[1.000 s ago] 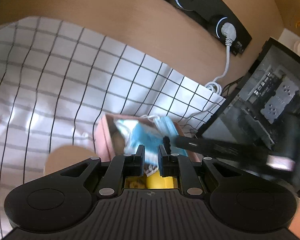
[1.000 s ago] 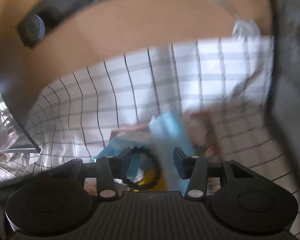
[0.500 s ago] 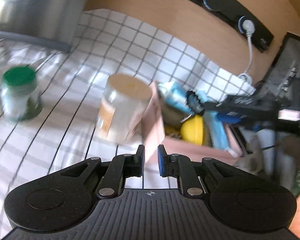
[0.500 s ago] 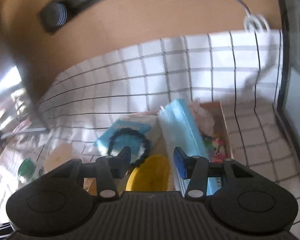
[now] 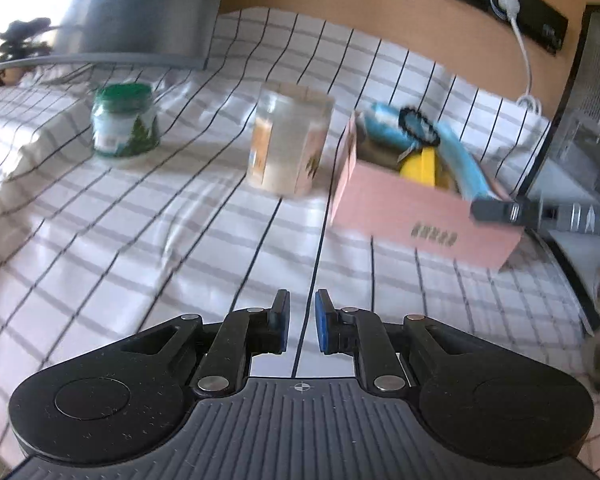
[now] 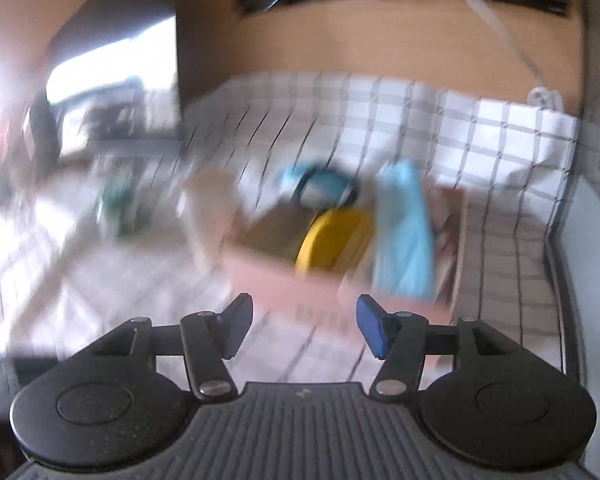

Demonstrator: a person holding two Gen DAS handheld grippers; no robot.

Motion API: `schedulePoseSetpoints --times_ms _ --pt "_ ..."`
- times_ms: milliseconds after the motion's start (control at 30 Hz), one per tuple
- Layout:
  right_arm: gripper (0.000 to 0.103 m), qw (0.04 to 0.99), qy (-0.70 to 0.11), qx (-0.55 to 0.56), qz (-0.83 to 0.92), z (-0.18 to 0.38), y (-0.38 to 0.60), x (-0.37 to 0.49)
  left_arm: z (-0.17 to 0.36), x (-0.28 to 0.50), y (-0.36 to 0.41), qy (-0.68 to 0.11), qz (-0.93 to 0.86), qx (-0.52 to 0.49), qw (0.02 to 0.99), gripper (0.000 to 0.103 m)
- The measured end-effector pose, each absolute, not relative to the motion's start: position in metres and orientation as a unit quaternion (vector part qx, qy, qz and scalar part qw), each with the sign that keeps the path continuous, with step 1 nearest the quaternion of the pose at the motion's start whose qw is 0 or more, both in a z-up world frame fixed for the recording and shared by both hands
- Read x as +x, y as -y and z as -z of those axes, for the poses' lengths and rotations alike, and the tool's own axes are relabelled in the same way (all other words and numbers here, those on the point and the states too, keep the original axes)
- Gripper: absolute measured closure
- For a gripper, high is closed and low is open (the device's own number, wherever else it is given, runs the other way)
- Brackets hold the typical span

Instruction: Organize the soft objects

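A pink box (image 5: 420, 216) sits on the desk (image 5: 140, 240), which has a checked cloth on it. Inside the box are a yellow thing (image 5: 420, 164), a blue pack (image 5: 460, 164) and a black hair tie (image 5: 418, 124) lying on a blue packet. Just beside the box stands a clear jar (image 5: 288, 140), and farther from it a green-lid jar (image 5: 125, 120). The left tongs (image 5: 302, 322) are nearly closed with nothing in them, near the box. The right tongs (image 6: 304, 320) are opening, with nothing between them, and the box is just past them.
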State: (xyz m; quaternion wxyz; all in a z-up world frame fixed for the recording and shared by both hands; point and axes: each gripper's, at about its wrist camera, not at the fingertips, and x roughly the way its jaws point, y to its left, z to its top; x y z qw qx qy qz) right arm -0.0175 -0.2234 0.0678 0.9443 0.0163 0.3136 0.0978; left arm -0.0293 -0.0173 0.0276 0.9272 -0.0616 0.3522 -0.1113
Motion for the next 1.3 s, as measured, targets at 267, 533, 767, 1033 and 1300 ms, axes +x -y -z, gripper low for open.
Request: schedulePoseSetpoints --times_ms 267,533,767,1033,1300 --pt "0.045 0.918 -0.382 0.018 -0.105 -0.017 0.216 -0.020 -0.010 -0.040 0.037 -0.347 0.109 -0.034 0.931 0.087" --pt "0.025 0.923 -0.374 -0.029 -0.089 -0.008 0.208 -0.024 -0.009 -0.038 0.059 -0.339 0.114 0.015 0.934 0.086" --pt "0.010 0.927 -0.373 -0.004 -0.046 -0.003 0.222 -0.025 -0.009 -0.041 0.066 -0.339 0.095 0.023 0.936 0.086" --pt "0.008 0.935 -0.350 -0.005 -0.052 0.001 0.221 -0.028 -0.008 -0.041 0.066 -0.336 0.087 0.017 0.938 0.086" --pt "0.007 0.938 -0.342 -0.005 -0.051 0.002 0.219 -0.030 -0.008 -0.041 0.065 -0.335 0.089 0.012 0.938 0.086"
